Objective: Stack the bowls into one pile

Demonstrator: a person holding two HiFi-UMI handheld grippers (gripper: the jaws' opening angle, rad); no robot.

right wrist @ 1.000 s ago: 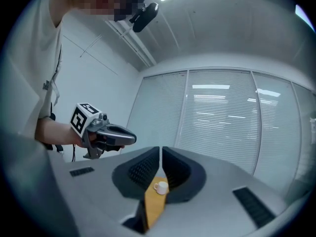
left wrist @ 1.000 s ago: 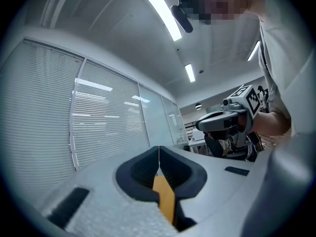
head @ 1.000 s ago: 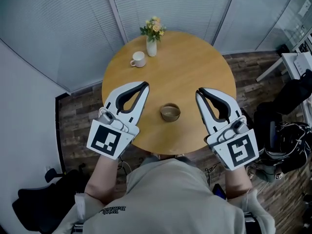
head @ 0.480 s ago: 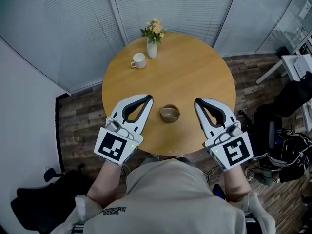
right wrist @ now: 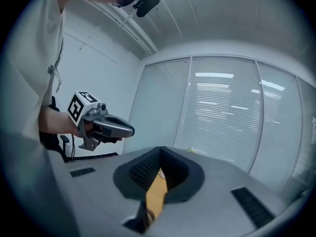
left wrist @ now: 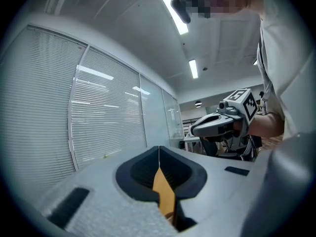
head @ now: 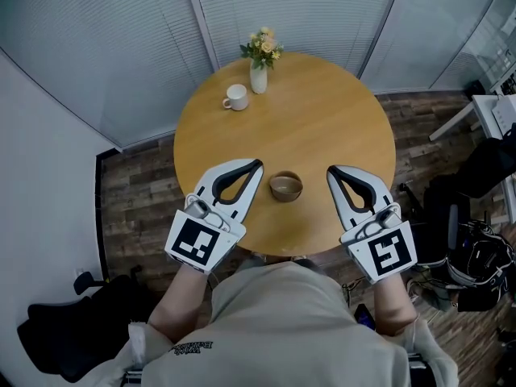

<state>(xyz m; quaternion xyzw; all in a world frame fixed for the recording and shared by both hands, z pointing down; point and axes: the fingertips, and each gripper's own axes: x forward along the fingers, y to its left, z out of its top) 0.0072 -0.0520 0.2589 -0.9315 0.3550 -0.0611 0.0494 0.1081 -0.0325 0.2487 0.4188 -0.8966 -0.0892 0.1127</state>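
A brown bowl (head: 285,186) is seen on the round wooden table (head: 330,119), close to its near edge and roughly midway across. Whether it is one bowl or several already nested cannot be told. The left gripper (head: 256,165) and the right gripper (head: 331,170) are held above the near edge, one on each side of the bowl and apart from it. Both pairs of jaws are pressed together at the tips, and nothing is gripped. A white cup (head: 235,97) and a vase of flowers (head: 259,77) are set near the far edge, well apart from the bowl. If a closed gripper is swung inward, the bowl could be knocked over the near edge. A rim cannot be gripped until the jaws are parted.
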